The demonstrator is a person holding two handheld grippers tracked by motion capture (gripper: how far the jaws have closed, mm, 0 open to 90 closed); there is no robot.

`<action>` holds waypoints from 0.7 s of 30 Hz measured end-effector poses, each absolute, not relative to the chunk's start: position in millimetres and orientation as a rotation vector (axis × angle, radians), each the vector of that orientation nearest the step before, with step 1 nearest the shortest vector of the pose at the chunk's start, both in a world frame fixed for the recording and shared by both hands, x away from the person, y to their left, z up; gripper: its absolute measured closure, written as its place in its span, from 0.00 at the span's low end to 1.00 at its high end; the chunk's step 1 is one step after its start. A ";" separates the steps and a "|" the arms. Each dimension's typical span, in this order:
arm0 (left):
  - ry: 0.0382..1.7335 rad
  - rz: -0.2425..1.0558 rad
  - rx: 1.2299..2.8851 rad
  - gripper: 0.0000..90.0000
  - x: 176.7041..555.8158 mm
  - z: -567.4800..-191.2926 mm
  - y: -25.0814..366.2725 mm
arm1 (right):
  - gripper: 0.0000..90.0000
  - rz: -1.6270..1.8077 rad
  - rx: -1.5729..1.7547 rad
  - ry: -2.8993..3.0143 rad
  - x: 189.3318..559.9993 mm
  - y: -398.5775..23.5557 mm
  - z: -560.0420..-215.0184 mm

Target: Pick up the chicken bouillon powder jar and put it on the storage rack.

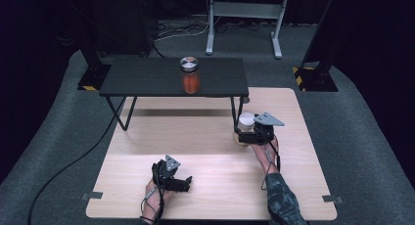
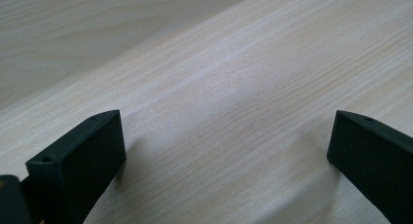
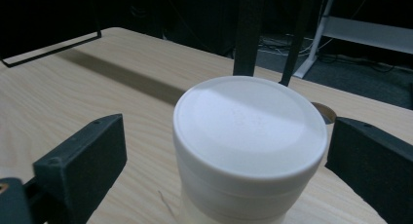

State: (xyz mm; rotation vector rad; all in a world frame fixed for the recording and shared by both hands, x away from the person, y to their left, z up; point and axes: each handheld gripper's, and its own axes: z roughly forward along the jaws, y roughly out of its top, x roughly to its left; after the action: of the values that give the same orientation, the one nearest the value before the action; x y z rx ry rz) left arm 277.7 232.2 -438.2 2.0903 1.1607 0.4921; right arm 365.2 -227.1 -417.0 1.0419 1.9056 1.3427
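Upright on the desk [image 1: 205, 151], white jar [image 3: 249, 151], long axis vertical, lid up. Sits between the spread jaws of the right tongs [image 3: 226, 158], nearer the right jaw, a clear gap on the left; contact on the right jaw hard to tell. Left tongs [image 2: 226, 151] spread wide over bare wood, well apart from the jar.
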 end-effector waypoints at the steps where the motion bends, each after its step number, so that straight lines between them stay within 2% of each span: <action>1: 1.161 0.492 2.090 0.00 277.7 -438.2 232.2 | 0.04 1.343 1.041 1.907 366.2 -227.1 -417.3; 10: 1.161 0.491 2.090 0.00 277.8 -438.2 232.3 | 0.20 1.330 1.082 1.911 372.9 -227.5 -416.7; 15: 1.161 0.491 2.089 0.00 277.8 -438.2 232.3 | 0.34 1.307 1.082 1.926 373.8 -226.0 -415.8; 21: 1.161 0.490 2.089 0.00 277.8 -438.2 232.4 | 0.36 1.312 1.074 1.914 372.0 -225.4 -418.2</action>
State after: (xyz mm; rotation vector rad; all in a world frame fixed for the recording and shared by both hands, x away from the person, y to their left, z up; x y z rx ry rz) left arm 277.8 232.4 -438.2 2.0894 1.1614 0.4903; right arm 372.0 -225.4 -418.2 1.0744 1.9140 1.3124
